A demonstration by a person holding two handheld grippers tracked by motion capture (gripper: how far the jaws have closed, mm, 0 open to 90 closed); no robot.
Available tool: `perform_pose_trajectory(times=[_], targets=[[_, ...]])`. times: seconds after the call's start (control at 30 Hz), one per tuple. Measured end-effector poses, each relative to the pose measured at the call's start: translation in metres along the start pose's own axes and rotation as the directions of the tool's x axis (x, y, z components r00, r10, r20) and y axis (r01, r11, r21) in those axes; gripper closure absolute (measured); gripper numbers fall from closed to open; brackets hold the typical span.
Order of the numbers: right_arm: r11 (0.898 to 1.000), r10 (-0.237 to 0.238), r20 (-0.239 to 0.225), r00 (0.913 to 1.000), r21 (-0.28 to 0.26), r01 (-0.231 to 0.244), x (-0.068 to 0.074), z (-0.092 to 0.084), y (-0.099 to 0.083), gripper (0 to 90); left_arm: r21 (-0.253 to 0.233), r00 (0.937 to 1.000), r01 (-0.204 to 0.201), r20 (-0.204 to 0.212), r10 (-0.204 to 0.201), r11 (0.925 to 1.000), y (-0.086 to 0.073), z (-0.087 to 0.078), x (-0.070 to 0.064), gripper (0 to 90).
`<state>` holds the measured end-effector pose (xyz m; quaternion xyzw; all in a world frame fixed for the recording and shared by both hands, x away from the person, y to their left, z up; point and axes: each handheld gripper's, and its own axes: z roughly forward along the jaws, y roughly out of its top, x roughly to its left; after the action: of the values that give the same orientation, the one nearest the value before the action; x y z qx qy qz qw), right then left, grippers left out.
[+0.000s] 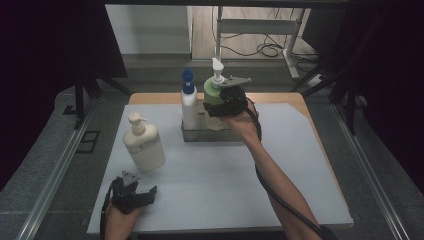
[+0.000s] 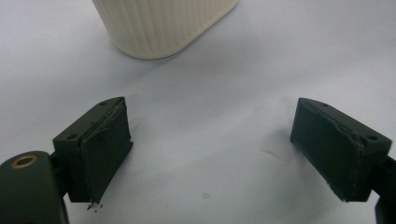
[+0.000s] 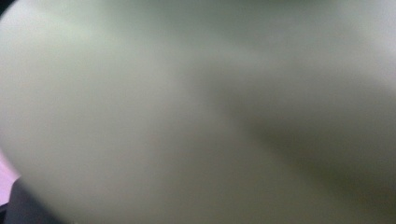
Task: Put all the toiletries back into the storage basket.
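Green pump bottle (image 1: 214, 95) stands in, or just over, the clear rectangular tray (image 1: 192, 134) at the far middle of the surface (image 1: 225, 170), to the right of a white bottle with a blue cap (image 1: 188, 102). The right gripper (image 1: 222, 107) is wrapped around its body from the near side; the jaws are spread wide about the green wall, and the right gripper view is a pale green blur pressed up against the lens, so I judge it clamped on the bottle (whether the base already rests on the tray floor I cannot tell).

As a judgement, it should handle like a stiff plastic dispenser: smooth and rather slippery, with a rounded wall that gives flat pads little to bite on. If full it would be bottom-heavy and moderately weighty. The broad body below the shoulder looks the soundest place to hold; the white pump head (image 1: 217, 70) is thin and may turn or sink under a pinch.

The left gripper (image 1: 131, 196) rests near the front edge, jaws wide apart with nothing between them, aimed toward the cream pump bottle (image 1: 144, 145) standing nearby on the left.

That cream bottle carries a pale label with faint print, too small to read. No brand or writing can be made out on the green bottle.
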<state>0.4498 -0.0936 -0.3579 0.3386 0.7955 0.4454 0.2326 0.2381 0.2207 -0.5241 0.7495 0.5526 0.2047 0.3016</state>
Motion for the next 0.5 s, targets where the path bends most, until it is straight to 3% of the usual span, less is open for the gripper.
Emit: perform_pose_trajectory(times=[0.5], targets=[[1.000, 0.008, 0.012, 0.9999, 0.000, -0.008, -0.007, 0.017, 0.001, 12.1, 0.000, 1.0000, 0.000, 0.000, 0.000, 1.0000, 0.000, 0.000, 0.000, 11.8]])
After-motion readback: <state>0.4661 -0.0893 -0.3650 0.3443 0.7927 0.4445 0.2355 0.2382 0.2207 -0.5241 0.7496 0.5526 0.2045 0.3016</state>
